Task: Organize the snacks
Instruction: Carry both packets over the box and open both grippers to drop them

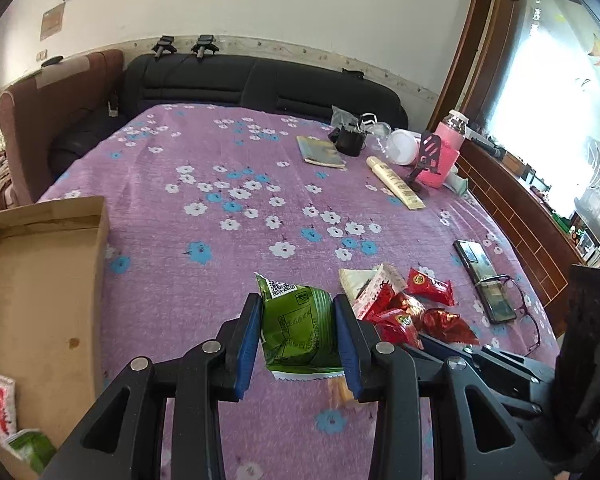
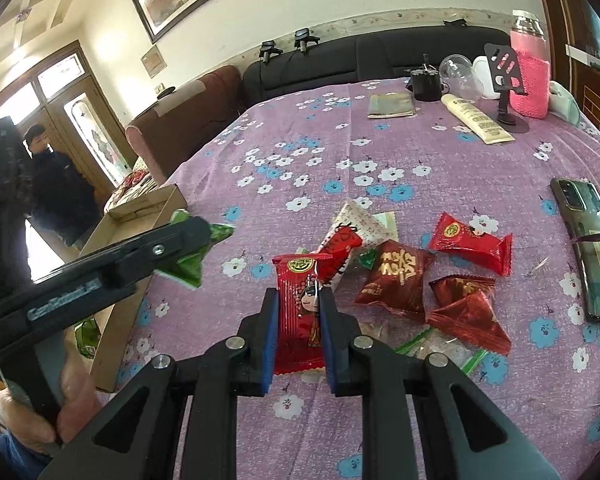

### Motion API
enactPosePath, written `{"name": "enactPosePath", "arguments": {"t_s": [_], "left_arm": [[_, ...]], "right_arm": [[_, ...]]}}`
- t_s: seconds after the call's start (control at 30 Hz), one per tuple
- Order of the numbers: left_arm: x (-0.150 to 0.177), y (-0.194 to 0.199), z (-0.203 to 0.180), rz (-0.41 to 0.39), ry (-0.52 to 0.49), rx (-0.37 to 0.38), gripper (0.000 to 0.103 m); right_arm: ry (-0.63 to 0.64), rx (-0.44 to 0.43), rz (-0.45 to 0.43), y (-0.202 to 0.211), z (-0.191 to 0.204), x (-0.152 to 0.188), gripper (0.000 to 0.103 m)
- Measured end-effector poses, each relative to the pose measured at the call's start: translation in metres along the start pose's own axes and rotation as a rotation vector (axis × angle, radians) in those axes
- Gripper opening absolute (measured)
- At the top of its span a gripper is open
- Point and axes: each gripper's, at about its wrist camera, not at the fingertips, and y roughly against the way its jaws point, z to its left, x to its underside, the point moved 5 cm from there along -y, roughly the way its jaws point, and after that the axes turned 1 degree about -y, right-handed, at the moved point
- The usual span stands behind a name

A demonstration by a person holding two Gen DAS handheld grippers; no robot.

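The left gripper (image 1: 298, 340) is closed on a green packet (image 1: 300, 330), crinkled, with a QR code on its white top flap and a serrated white bottom edge, held just above the purple floral cloth (image 1: 204, 216). The right gripper (image 2: 299, 336) pinches a glossy red packet (image 2: 300, 312) printed with a cartoon face and a round yellow-green badge. More red packets (image 2: 420, 280) lie heaped beside it. A cardboard box (image 1: 40, 280) sits at the left.

Glossy plastic snack wrappers (image 2: 396, 280) lie on a matt, fuzzy cloth cover (image 1: 220, 152); the box (image 1: 40, 280) is dull brown cardboard.
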Motion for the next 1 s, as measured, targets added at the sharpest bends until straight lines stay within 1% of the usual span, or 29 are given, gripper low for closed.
{"name": "enactPosePath", "arguments": {"t_s": [0.23, 0.37, 0.47, 0.57, 0.73, 0.87, 1.0], "left_arm": [[0.008, 0.026, 0.022, -0.033, 0.027, -0.01, 0.038], [0.013, 0.046, 0.051, -0.058, 0.071, -0.024, 0.038], [0.015, 0.06, 0.073, -0.076, 0.107, -0.034, 0.038], [0.019, 0.073, 0.097, -0.097, 0.14, -0.055, 0.038], [0.031, 0.087, 0.139, -0.104, 0.189, -0.107, 0.038], [0.042, 0.094, 0.177, -0.099, 0.251, -0.153, 0.038], [0.052, 0.098, 0.201, -0.094, 0.291, -0.181, 0.038]], "right_arm": [[0.028, -0.019, -0.008, -0.001, 0.009, 0.002, 0.018], [0.013, -0.079, 0.048, -0.01, 0.017, 0.008, 0.018], [0.033, -0.083, 0.054, -0.011, 0.029, 0.01, 0.019], [0.06, -0.103, 0.057, -0.008, 0.048, 0.012, 0.019], [0.091, -0.187, 0.086, -0.008, 0.091, 0.014, 0.019], [0.136, -0.254, 0.112, -0.015, 0.134, 0.016, 0.019], [0.2, -0.28, 0.137, -0.025, 0.172, 0.022, 0.019]]}}
